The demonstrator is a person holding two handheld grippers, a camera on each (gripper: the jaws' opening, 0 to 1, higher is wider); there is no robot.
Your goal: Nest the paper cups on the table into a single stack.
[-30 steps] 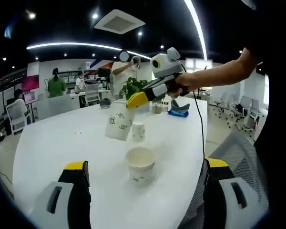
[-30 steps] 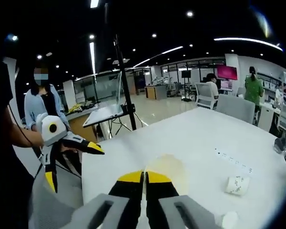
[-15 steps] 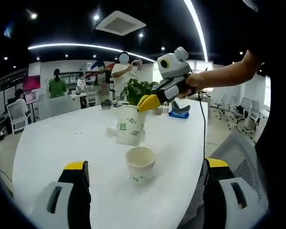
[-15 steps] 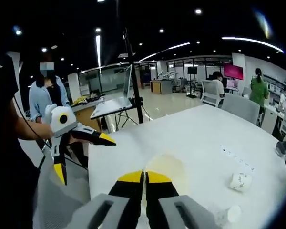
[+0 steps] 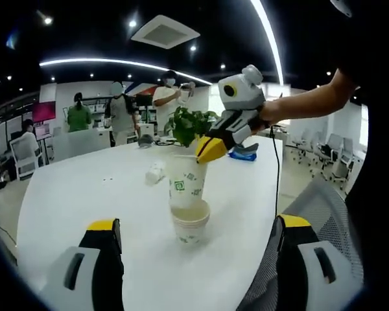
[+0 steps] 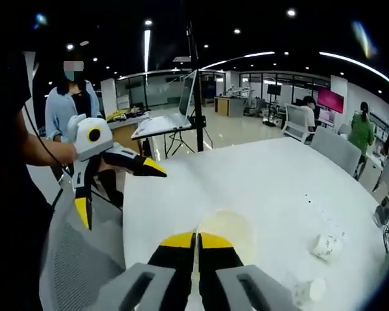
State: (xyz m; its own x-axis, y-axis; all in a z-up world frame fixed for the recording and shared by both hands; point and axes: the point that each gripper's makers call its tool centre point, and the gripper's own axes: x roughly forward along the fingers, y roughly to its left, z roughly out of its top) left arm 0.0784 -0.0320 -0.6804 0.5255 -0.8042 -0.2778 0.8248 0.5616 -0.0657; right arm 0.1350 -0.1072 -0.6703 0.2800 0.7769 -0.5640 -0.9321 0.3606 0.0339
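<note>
A white paper cup with green print [image 5: 185,183] hangs upright from my right gripper [image 5: 211,150], which is shut on its rim. The cup's bottom sits in the mouth of a short stack of cups [image 5: 190,228] standing on the white table [image 5: 71,194]. In the right gripper view the shut jaws [image 6: 196,241] pinch the near rim of that cup [image 6: 230,230], seen from above. My left gripper [image 5: 198,227] stands wide open in front of the stack, holding nothing; it also shows as left gripper [image 6: 120,194]. A loose cup [image 5: 155,173] lies on its side farther back.
A potted plant [image 5: 191,124] and a blue object [image 5: 245,151] stand at the table's far side. The fallen cup [image 6: 327,246] and another cup [image 6: 305,291] lie to the right. A mesh chair [image 6: 78,265] is at the table edge. People stand behind.
My right gripper has carried the cup rightward and down, from tilted above the table to upright with its bottom in the stack's mouth. The left gripper has stayed put.
</note>
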